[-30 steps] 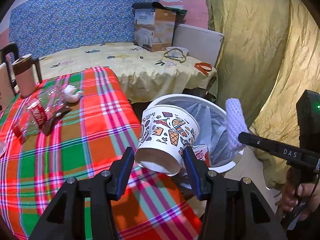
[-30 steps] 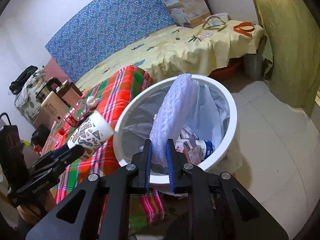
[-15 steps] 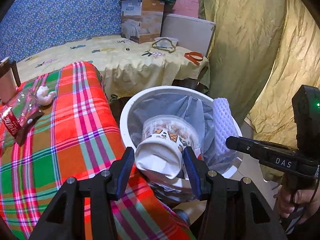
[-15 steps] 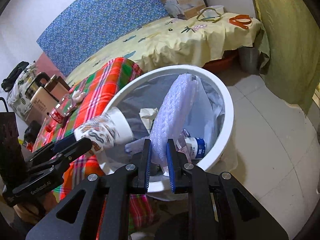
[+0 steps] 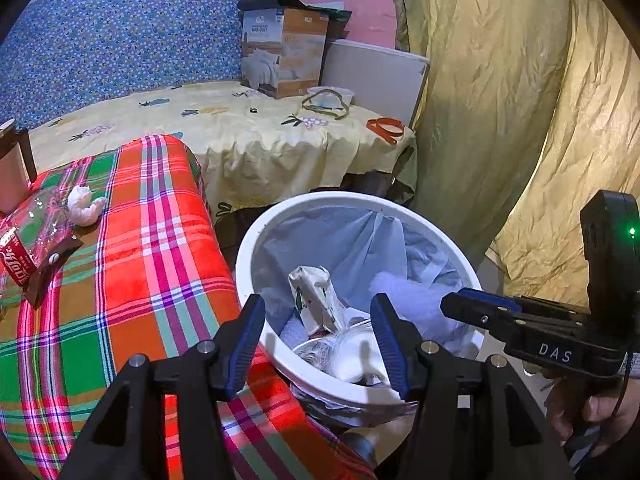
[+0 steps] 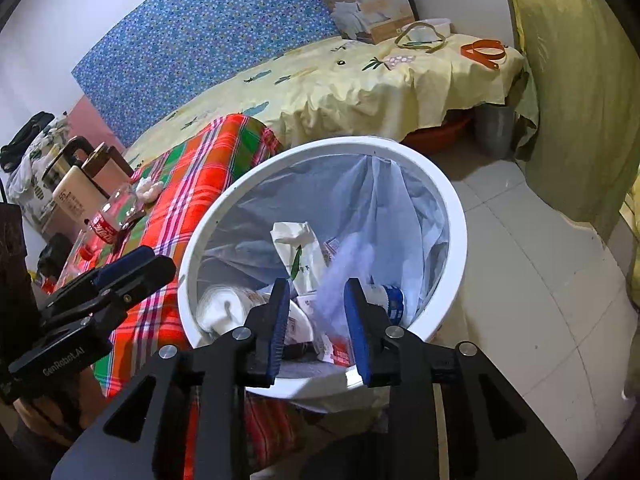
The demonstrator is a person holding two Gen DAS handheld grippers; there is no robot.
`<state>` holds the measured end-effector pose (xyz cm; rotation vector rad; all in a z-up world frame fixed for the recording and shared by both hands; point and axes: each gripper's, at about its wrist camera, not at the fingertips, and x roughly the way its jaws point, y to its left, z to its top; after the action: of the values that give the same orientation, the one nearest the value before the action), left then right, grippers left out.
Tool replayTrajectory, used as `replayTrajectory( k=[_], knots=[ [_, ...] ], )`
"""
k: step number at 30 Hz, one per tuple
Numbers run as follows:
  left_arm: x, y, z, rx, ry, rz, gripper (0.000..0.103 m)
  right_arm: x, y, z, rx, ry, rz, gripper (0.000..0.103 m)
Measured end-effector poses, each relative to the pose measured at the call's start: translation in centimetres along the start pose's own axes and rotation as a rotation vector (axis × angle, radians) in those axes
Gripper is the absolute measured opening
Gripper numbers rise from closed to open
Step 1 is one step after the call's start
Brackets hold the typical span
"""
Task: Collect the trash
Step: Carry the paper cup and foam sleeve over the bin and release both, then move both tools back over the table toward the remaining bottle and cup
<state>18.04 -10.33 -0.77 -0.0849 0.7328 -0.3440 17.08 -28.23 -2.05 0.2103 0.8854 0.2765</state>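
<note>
My left gripper [image 5: 316, 304] hangs over the near rim of the white bin [image 5: 248, 240]. Its jaws are opening and nothing is between them. The patterned paper cup [image 6: 224, 308] lies inside the bin among other trash. My right gripper [image 6: 316, 286] is over the bin [image 6: 456, 216] too, jaws opening. The white foam net [image 6: 344, 264] is a blur between and beyond its pads, dropping free of them. In the left wrist view the right gripper [image 5: 452, 304] reaches in from the right, with the foam net [image 5: 412, 300] blurred at its tip.
A cola bottle [image 5: 16, 260], a dark wrapper [image 5: 52, 264] and a crumpled tissue [image 5: 84, 206] lie on the plaid-covered table [image 5: 160, 260] left of the bin. A bed with a cardboard box [image 5: 284, 52] stands behind. A yellow curtain [image 5: 500, 120] hangs at the right.
The left gripper moved over the bin and let the paper cup fall in. The right jaws parted and the foam net slid down from between them into the bin.
</note>
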Motion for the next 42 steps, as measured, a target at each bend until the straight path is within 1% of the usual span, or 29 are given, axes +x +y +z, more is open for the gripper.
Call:
replayTrajectory(
  k=[8, 12, 19, 22, 26, 35, 42],
  knots=[
    [-1.1, 0.6, -0.6, -0.017, 0.0, 0.005, 0.057, -1.0, 1.0, 0.0, -0.022, -0.025, 0.004, 0.033],
    [-2.0, 1.0, -1.1, -0.029, -0.005, 0.014, 0.057, -1.6, 1.9, -0.2, -0.039, -0.042, 0.012, 0.038],
    [-4.0, 1.7, -1.9, -0.049, -0.025, 0.038, 0.057, -2.4, 3.6, -0.6, -0.075, -0.059, 0.03, 0.043],
    [-4.9, 2.1, -2.4, -0.054, -0.033, 0.025, 0.057, -2.6, 4.2, -0.8, -0.092, -0.062, 0.043, 0.046],
    [-6.2, 2.6, -2.9, -0.077, -0.048, 0.028, 0.057, -2.6, 5.0, -1.2, -0.111, -0.059, 0.065, 0.047],
    [-8.0, 4.4, -4.1, -0.124, -0.064, 0.074, 0.057, -2.8, 6.4, -2.0, -0.139, -0.065, 0.115, 0.047],
    [-8.7, 5.2, -5.1, -0.136, -0.066, 0.099, 0.057, -2.3, 7.6, -2.6, -0.178, -0.031, 0.131, 0.047]
  ],
)
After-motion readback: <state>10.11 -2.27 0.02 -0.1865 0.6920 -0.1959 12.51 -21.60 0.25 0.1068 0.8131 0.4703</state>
